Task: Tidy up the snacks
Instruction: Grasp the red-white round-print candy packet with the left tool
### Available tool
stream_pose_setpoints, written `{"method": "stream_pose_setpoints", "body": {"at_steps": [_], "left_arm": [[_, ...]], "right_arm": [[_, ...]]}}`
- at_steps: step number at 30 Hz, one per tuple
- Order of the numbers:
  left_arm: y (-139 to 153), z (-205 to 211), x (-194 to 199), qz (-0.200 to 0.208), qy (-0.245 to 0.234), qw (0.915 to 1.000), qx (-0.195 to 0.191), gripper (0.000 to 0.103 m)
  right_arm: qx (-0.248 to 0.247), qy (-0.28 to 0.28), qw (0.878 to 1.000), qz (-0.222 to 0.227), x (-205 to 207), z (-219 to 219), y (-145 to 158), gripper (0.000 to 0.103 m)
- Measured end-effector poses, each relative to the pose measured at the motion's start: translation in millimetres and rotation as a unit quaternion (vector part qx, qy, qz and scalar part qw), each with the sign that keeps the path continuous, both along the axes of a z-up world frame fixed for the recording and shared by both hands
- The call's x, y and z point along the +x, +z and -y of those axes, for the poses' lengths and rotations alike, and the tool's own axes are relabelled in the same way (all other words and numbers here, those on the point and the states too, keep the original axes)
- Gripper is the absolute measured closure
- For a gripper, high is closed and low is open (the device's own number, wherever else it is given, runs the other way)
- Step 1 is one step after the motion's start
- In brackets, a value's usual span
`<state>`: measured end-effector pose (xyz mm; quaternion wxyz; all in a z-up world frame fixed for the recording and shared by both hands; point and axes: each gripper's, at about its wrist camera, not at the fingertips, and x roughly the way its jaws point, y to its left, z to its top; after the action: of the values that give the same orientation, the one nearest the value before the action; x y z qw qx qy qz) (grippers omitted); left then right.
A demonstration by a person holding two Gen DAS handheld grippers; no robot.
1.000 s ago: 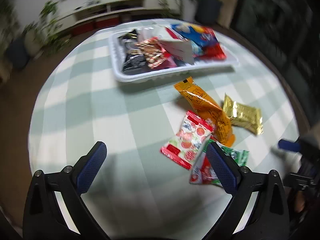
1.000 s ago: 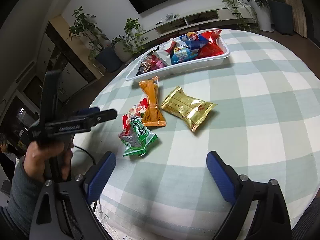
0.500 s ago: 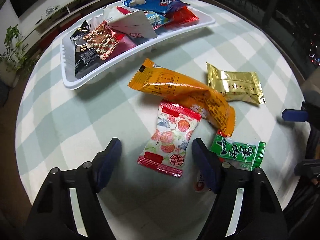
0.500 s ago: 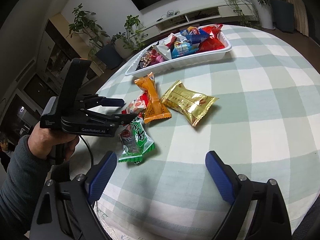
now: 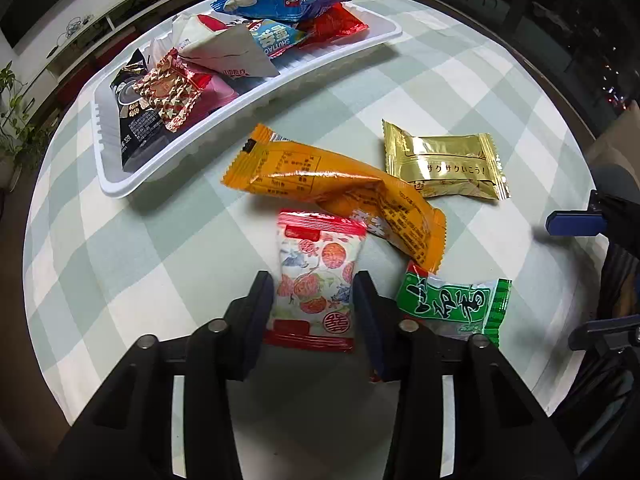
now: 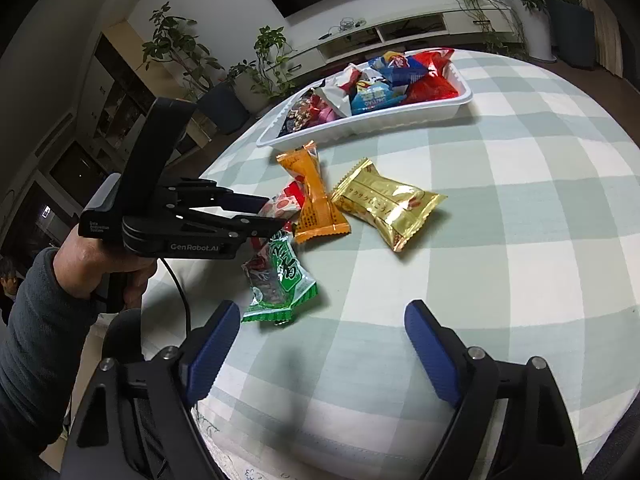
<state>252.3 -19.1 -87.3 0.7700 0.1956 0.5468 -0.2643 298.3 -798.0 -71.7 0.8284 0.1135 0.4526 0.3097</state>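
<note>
On the checked tablecloth, left gripper has just been closing; its two pads now sit against both sides of the red-and-white snack packet, narrow gap, packet pinched between them. From the right wrist view the same gripper comes in from 9 o'clock, held by a hand in a grey sleeve, tips down at the packet. Right gripper has just been closing slightly but its jaws stand wide apart with nothing between them, only cloth below. Loose snacks in the left wrist view: orange packet at 12 o'clock of the held one, its end overlapping the red-and-white packet's top corner; gold packet at 2 o'clock, just beside the orange one; green packet at 3 o'clock, just beside the right pad, lying on another wrapper I can't identify. White tray is farther off toward 11 o'clock, well apart from the loose group, already full of mixed snacks: blue packet, red foil, white wrapper, black packet. Right view shows the tray at 12 o'clock, orange, gold, green in front of it.
</note>
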Motion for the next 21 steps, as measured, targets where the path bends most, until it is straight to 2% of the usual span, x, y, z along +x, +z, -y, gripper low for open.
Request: {"method": "stream_pose_setpoints", "body": {"at_steps": [6,10,13,16,18,21], "left_arm": [[1.1,-2.9,-8.4,0.004,0.018,0.9998,-0.007,0.072],[2.0,-11.8,-13.0,0.003,0.037,0.9990,-0.024,0.073],[3.0,-24.0,-19.5,0.005,0.054,0.9977,-0.042,0.073],[5.1,-38.8,-26.2,0.006,0.077,0.9948,-0.066,0.073],[7.1,-51.0,-32.2,0.008,0.096,0.9917,-0.085,0.073],[8.0,-69.0,-42.5,0.008,0.126,0.9853,-0.115,0.073]], "right_arm": [[-0.022,0.005,0.999,0.024,9.6,2.8,16.0,0.018],[-0.070,0.012,0.997,0.042,30.6,2.6,26.4,0.018],[-0.125,0.034,0.990,0.054,48.1,-5.6,25.2,0.018],[-0.172,0.066,0.982,0.047,66.2,-16.6,15.3,0.024],[-0.193,0.084,0.977,0.045,77.0,-23.4,9.6,0.028],[-0.206,0.115,0.971,0.040,87.6,-33.3,3.7,0.028]]}}
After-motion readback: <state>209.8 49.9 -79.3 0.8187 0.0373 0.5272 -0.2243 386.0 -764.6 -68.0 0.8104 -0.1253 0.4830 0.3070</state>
